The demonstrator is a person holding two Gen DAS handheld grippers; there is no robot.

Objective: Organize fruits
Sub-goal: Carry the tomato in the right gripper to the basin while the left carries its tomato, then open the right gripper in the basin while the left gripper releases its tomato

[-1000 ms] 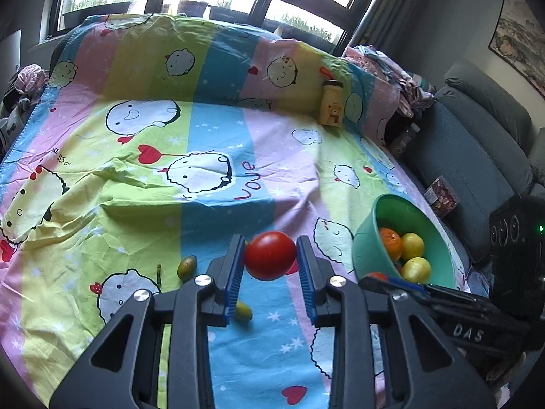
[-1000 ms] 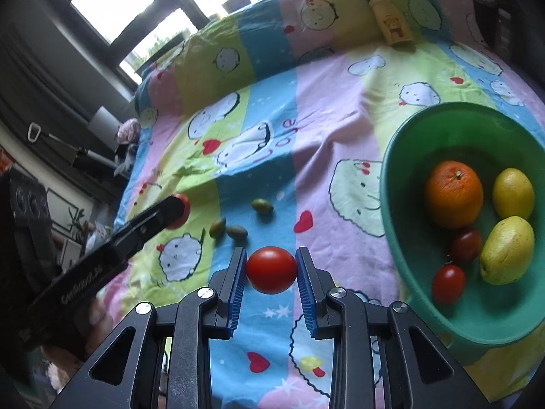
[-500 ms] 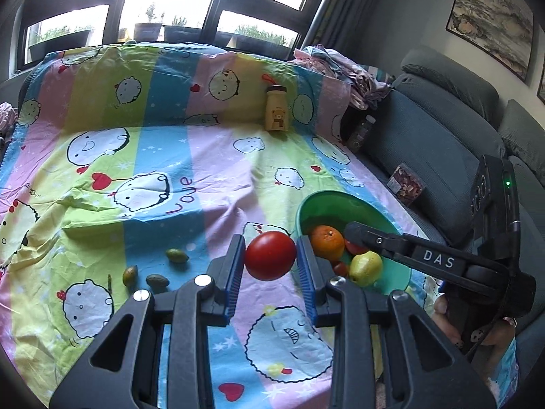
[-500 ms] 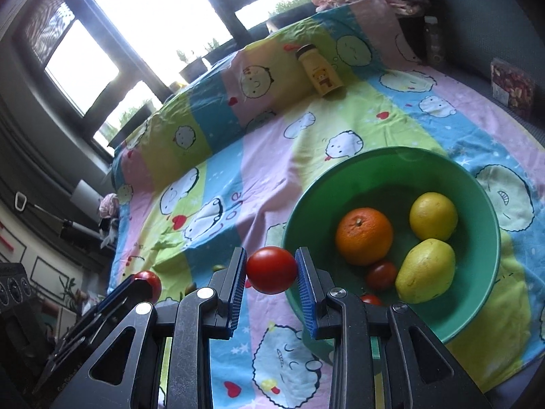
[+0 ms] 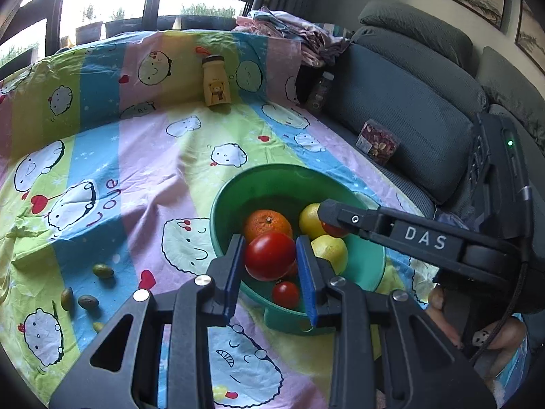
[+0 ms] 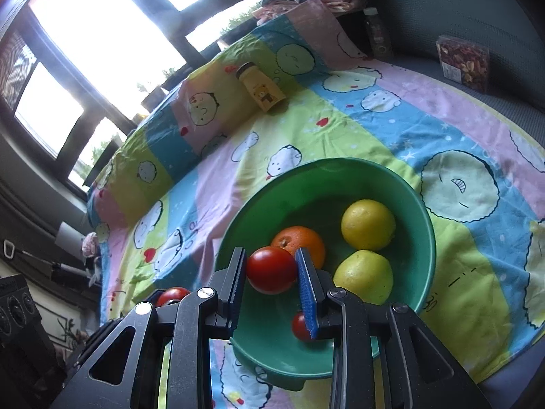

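Both grippers hover over the green bowl (image 6: pixel 422 218), left gripper (image 5: pixel 270 255) clamping one tomato (image 5: pixel 270 255), right gripper (image 6: pixel 271 270) pinching another tomato (image 6: pixel 271 270) – best lower each into a free gap beside the orange (image 6: pixel 303 238) before letting go

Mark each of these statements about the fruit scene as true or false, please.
1. Each tongs holds a red tomato. True: the left tongs clamp the left tomato, and the right tongs clamp the right tomato.
2. The green bowl is empty. False: it holds an orange, yellow fruits and small tomatoes.
3. Small olive-like fruits lie on the sheet outside the bowl. True.
4. The yellow bottle stands inside the bowl. False: it is far behind the bowl, on the sheet.
5. Both tomatoes already rest in the bowl. False: both are held above it.
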